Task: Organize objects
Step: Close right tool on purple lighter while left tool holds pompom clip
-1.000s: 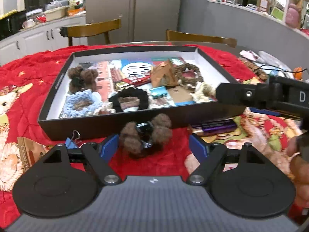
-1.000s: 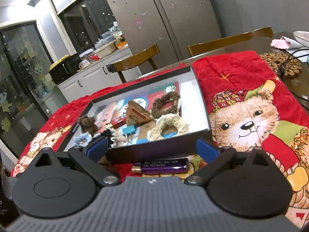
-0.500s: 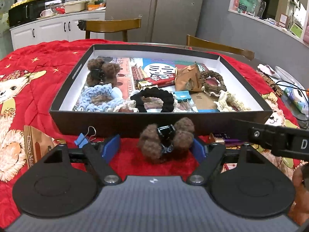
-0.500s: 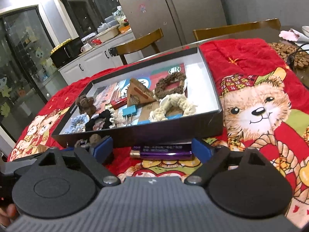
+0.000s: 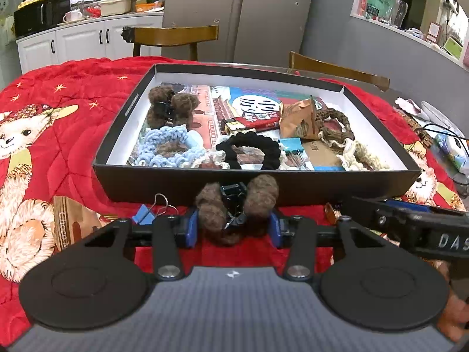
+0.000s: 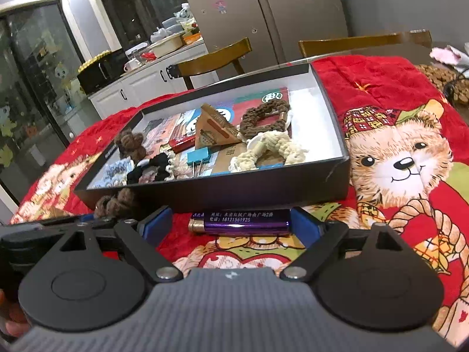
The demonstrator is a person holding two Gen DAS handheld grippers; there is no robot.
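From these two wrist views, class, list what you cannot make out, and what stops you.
- Blue binder clip, left wrist view: partly behind the left tongs.
- Purple lighter, left wrist view: hidden behind the right tongs' arm; only its brass end shows.
- Brown packet, left wrist view: printed name cut off by the tongs.
- Blue crochet scrunchie, right wrist view: blurred, half behind the box wall.

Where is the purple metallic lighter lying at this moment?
In the right wrist view, the purple metallic lighter lies on the red blanket, just before the black box's near wall, between the right gripper's open fingers.
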